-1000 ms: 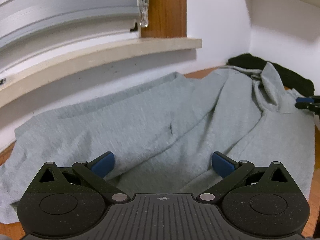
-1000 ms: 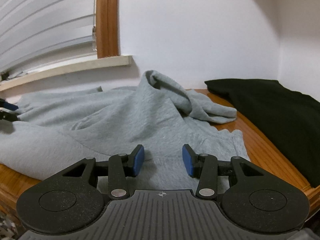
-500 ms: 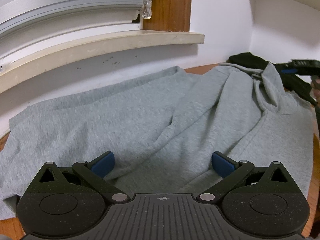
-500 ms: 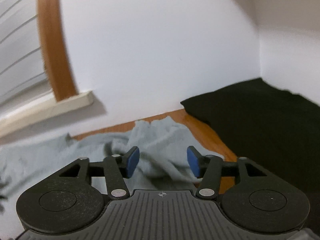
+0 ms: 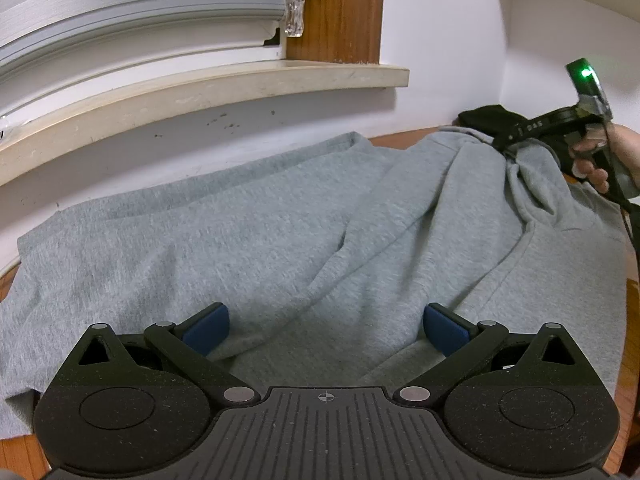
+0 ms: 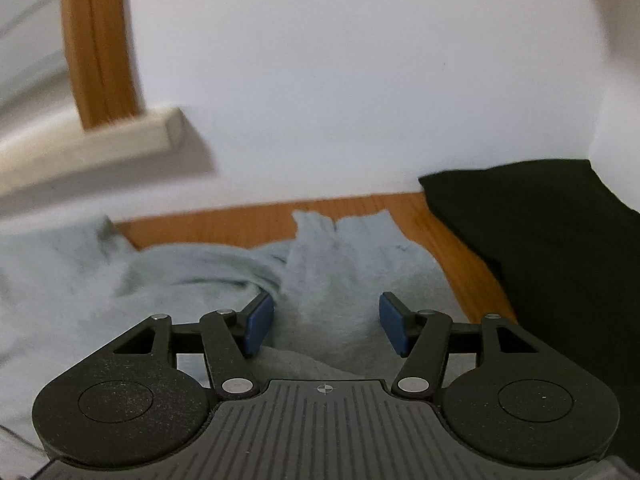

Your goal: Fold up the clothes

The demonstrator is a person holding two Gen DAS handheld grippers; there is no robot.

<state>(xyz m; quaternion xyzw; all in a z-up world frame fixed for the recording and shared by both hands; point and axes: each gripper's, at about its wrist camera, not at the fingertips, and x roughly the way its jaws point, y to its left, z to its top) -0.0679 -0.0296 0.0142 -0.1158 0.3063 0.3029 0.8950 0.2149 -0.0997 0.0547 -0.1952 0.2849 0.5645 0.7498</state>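
right wrist: grey sweatshirt bunched under the parted, empty jaws.

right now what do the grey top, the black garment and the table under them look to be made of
Grey top: soft knit, probably cotton jersey or fleece; heathered matte surface, limp folds, stitched hem.
Black garment: matte dark fabric, folded flat; the weave is too dark to tell.
Table: wood or wood veneer, orange-brown with a slight sheen; grain barely shows through the blur.

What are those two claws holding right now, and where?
Nothing. The left gripper stands wide open above the grey sweatshirt. The right gripper is open too, with cloth between the pads but not pinched.
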